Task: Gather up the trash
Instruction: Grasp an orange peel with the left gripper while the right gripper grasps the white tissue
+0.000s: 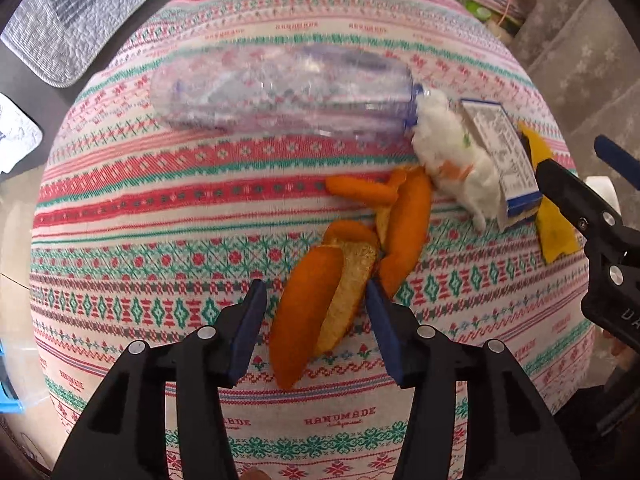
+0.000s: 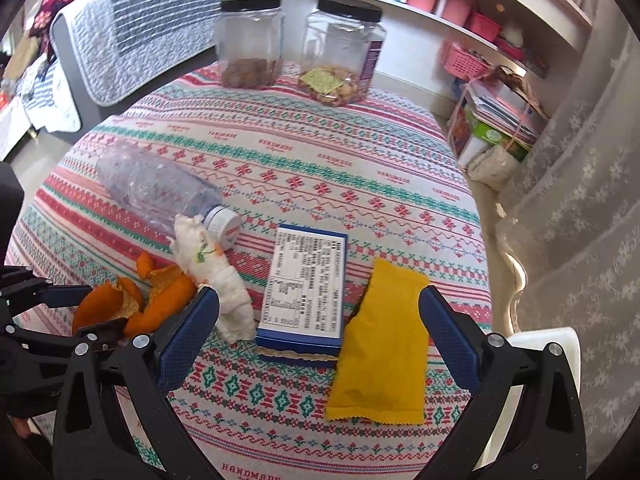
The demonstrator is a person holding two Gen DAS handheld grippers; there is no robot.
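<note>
On the worktop [image 1: 120, 208], under its patterned red-and-green cloth, your left gripper [image 1: 316, 320] points steeply down over the orange peel [image 1: 320, 308] — its jaws stand partly apart, one to each side of the near end of the peel; the left one is clear of it, and whether the right one touches it you cannot tell. More curls of peel lie just beyond, towards the far right.

Your right gripper [image 2: 320, 340] tilts down at a shallower slant, jaws wide and gripping nothing. Between them, on the cloth, lie a blue box [image 2: 302, 292] with its printed label up and a yellow wrapper [image 2: 380, 352], the wrapper's left edge touching the box. Left of the box lies a crumpled white tissue [image 2: 216, 276], its far end against the cap of a clear plastic bottle [image 2: 160, 188] lying on its side.

At the far edge of the worktop stand two clear jars [image 2: 250, 40] with black lids — upright, well apart from the trash.
</note>
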